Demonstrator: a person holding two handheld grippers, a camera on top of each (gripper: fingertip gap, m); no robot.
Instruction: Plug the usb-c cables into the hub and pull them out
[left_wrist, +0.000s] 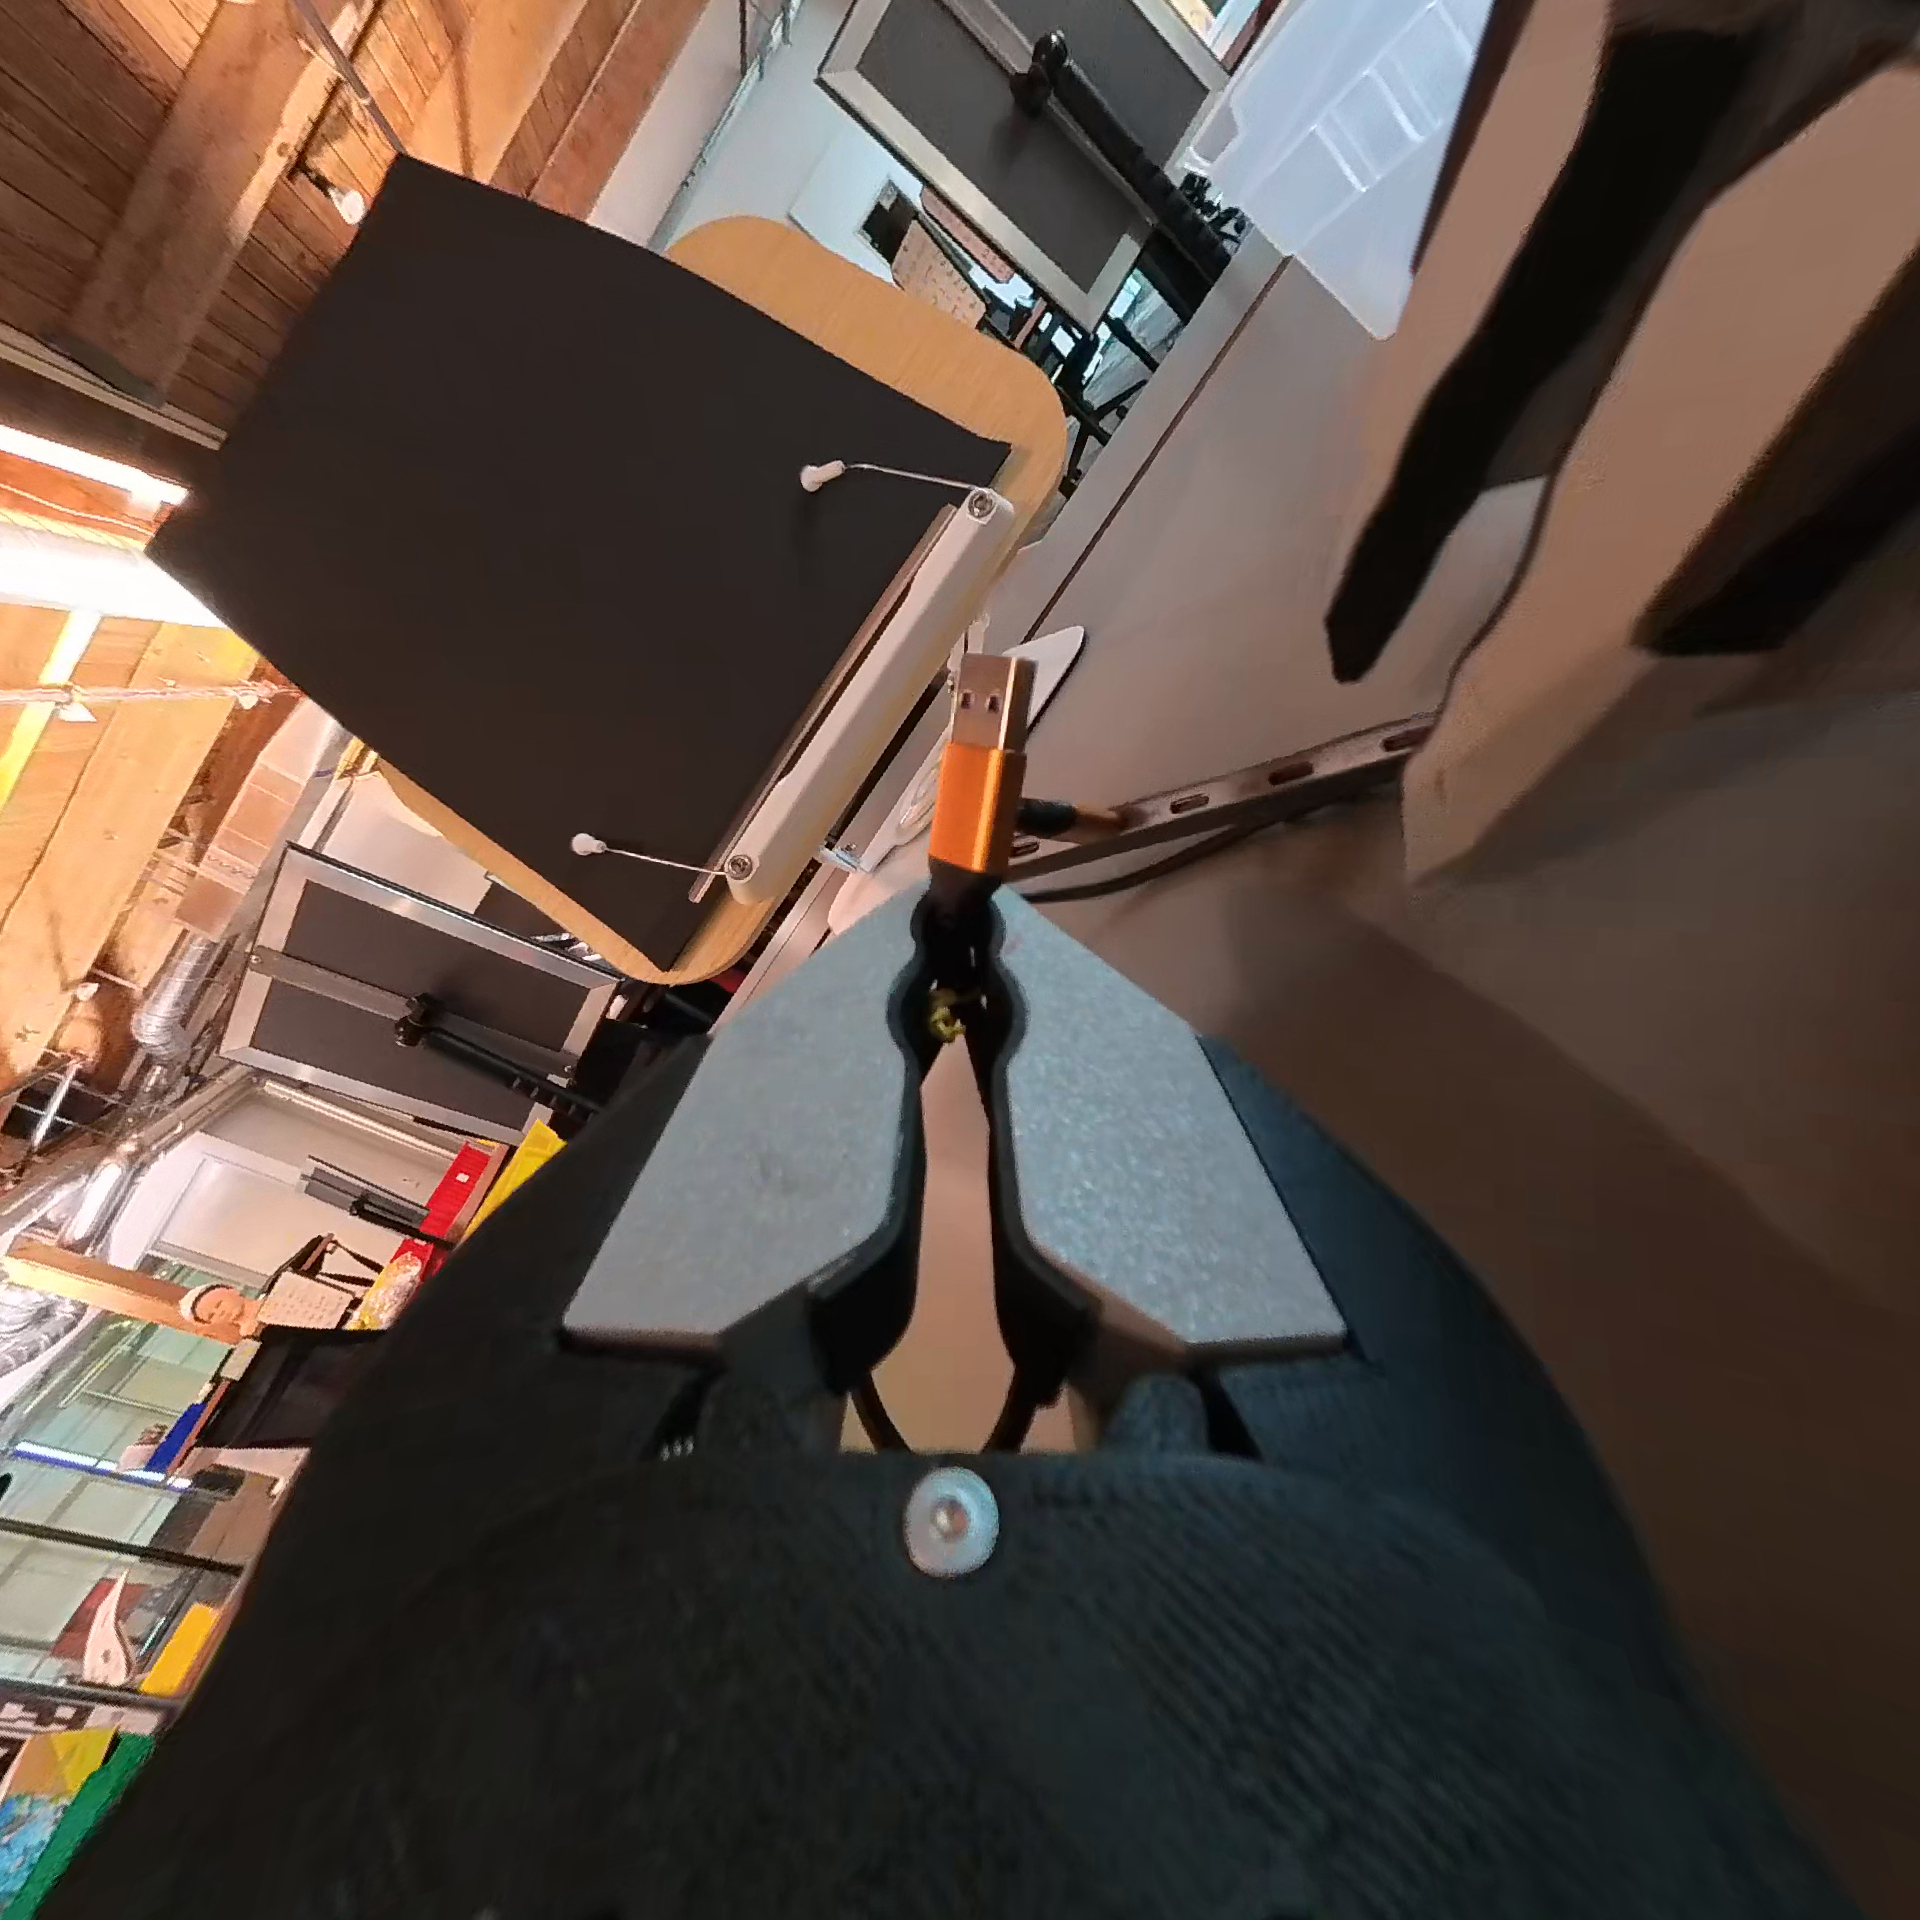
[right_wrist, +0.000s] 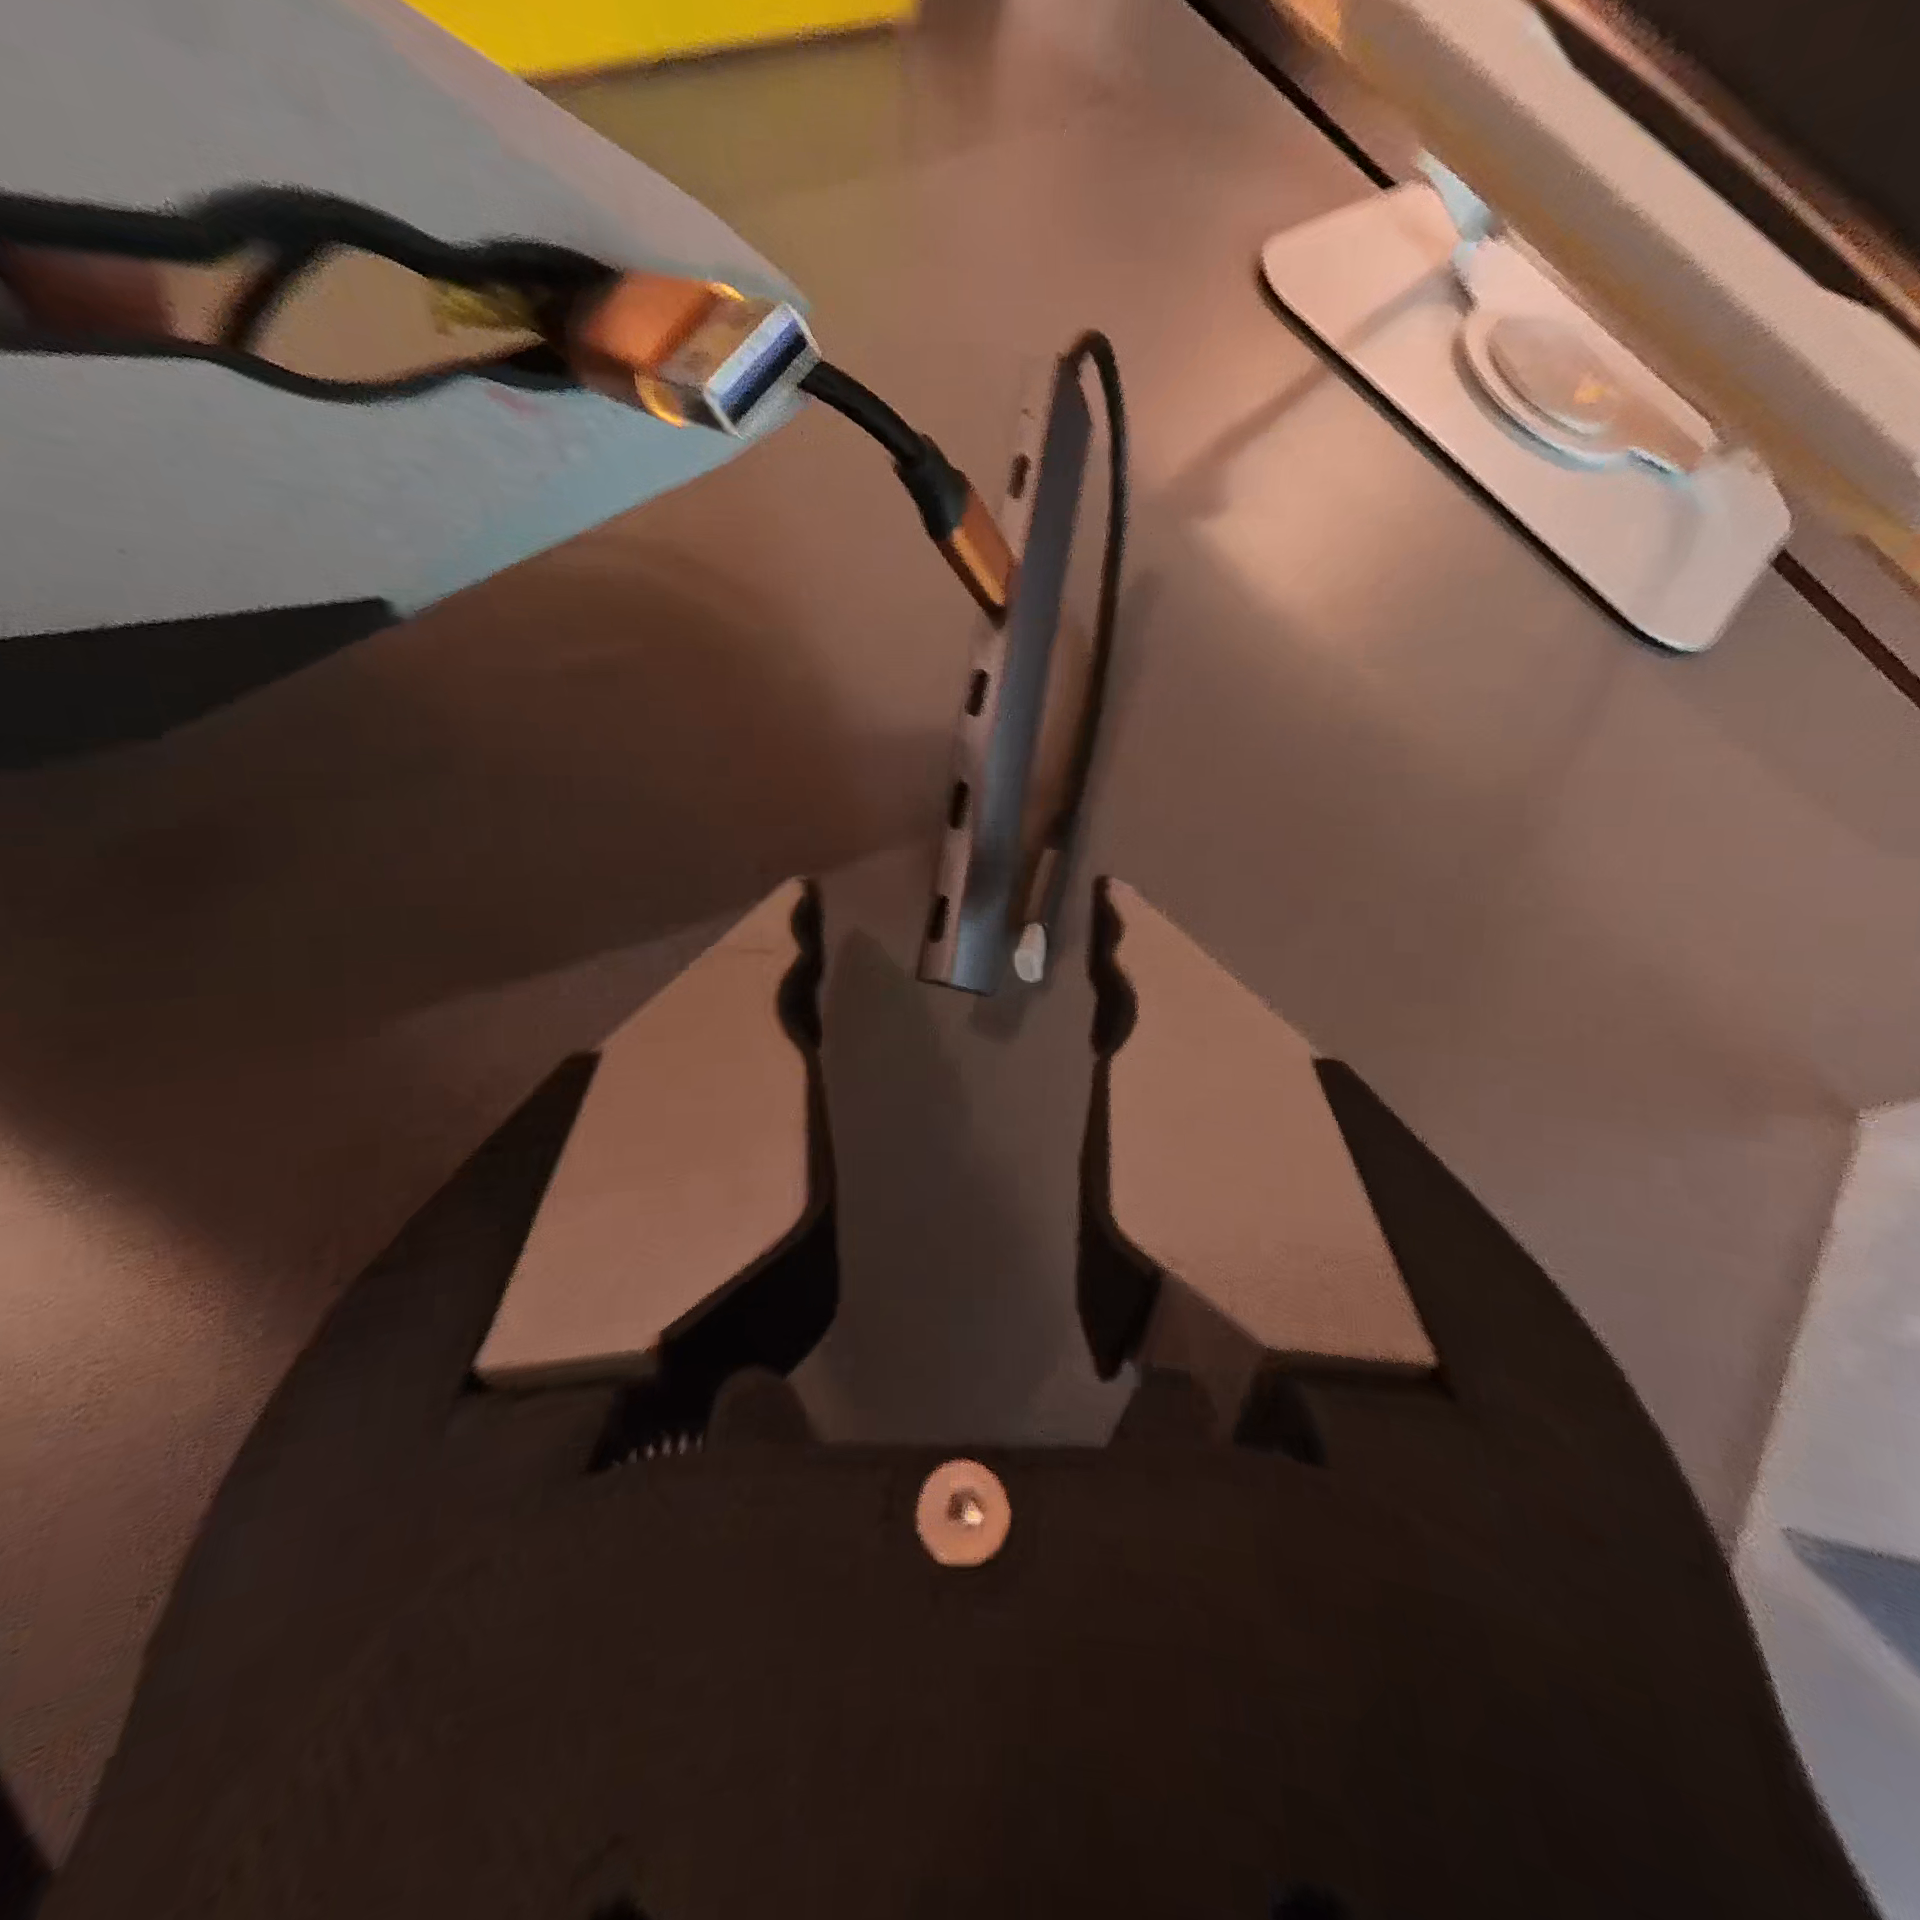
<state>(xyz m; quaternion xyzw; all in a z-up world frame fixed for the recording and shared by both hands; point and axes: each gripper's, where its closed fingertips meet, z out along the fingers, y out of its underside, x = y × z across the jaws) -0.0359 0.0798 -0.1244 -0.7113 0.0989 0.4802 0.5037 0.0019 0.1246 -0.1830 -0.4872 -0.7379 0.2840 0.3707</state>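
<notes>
Orange plug (left_wrist: 977, 800) protrudes beyond the left gripper's (left_wrist: 961, 920) closed fingers.

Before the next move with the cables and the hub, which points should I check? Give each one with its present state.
1. Left gripper grips the cable behind its orange plug: ok, shut on it.
2. That plug's metal tip is free, touching nothing: ok.
3. Right gripper is ready to steady the hub: not ok; it is open, fingers apart on either side of the hub's near end.
4. One orange plug is seated in the hub: ok.
5. Free ports remain on the hub's side: ok, several show.
6. The held plug fits those ports: cannot tell.
</notes>
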